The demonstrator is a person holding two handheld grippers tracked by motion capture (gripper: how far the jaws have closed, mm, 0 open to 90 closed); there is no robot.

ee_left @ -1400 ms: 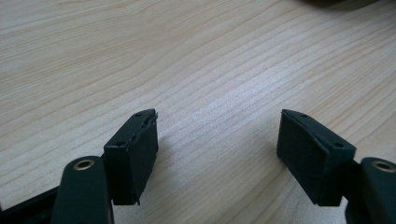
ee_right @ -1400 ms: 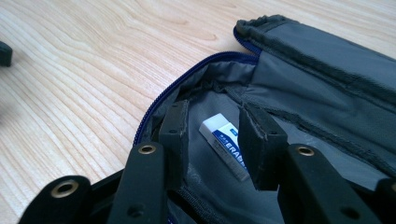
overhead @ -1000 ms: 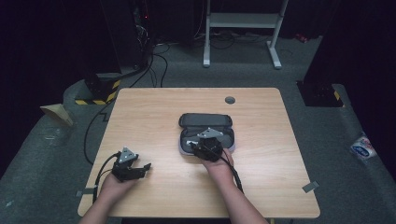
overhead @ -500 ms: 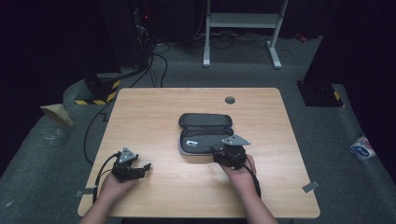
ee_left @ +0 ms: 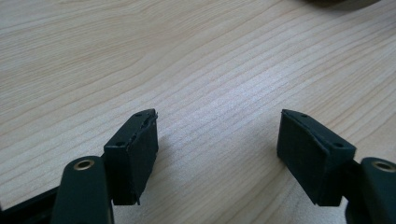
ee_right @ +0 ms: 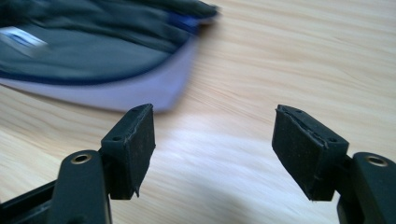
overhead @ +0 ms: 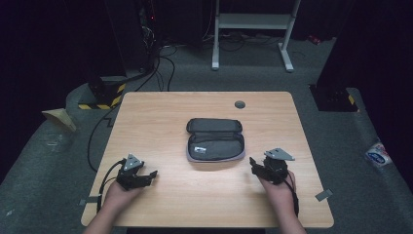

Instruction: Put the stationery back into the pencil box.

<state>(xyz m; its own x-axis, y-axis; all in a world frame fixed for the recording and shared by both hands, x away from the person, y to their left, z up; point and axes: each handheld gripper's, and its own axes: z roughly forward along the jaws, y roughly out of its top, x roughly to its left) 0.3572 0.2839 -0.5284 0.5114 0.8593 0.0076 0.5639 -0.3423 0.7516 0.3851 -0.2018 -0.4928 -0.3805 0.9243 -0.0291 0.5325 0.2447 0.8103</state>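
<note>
While blurred, grey pouch (ee_right: 93,56) cut off at edge — right gripper (ee_right: 215,140) just opened, empty, left gripper (ee_left: 217,144) wide, empty

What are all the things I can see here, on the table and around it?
Table: one, light wood, middle of the room.
Pouch: one, dark grey, lying open at the table's middle.
Round cap: one, grey, set in the tabletop behind the pouch.
Metal stand: one, white, on the floor beyond the table.
Cables: several, black, on the floor at far left.
Striped block: one, yellow and black, floor at left.
Packet: one, white and blue, floor at right.
Left claw: one, black, open, near left of table.
Right claw: one, black, open, right of the pouch.
</note>
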